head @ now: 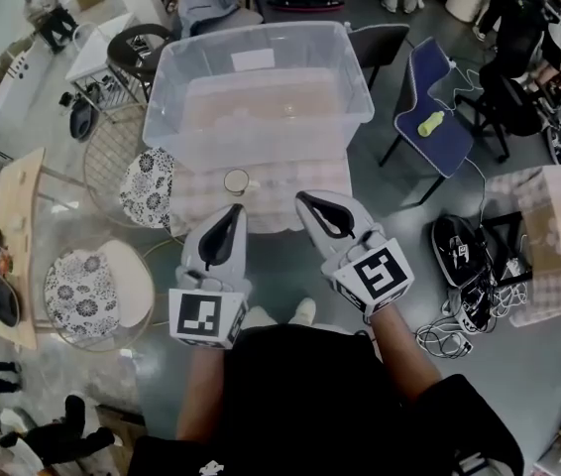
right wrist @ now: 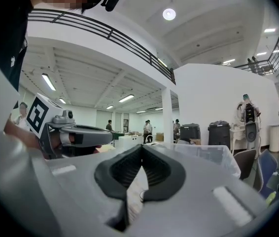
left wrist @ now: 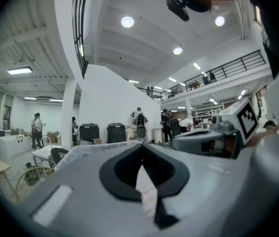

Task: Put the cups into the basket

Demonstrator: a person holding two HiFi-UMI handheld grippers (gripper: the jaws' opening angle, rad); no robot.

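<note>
The basket, a clear plastic tub, stands at the far end of a tabletop covered in a pale checked cloth. One cup stands upright on the cloth just in front of the basket's near wall, left of that wall's middle, its open mouth facing up. It is outside the basket. Pale shapes show faintly through the basket's floor, too dim to name.

The left gripper is held level and points toward the basket. Its tip is just short of the cup and almost in line with it, a strip of cloth showing between the two. Its own view shows the dark pads meeting at the tip with nothing between them, so its jaws are closed and empty.

The right gripper also points level at the basket, just in front of the near wall and to the right of the cup, clearly apart from it. Its jaws are pressed together at the tip and hold nothing. The two grippers lie side by side, angled slightly toward each other, and neither touches the cup or the basket.
</note>
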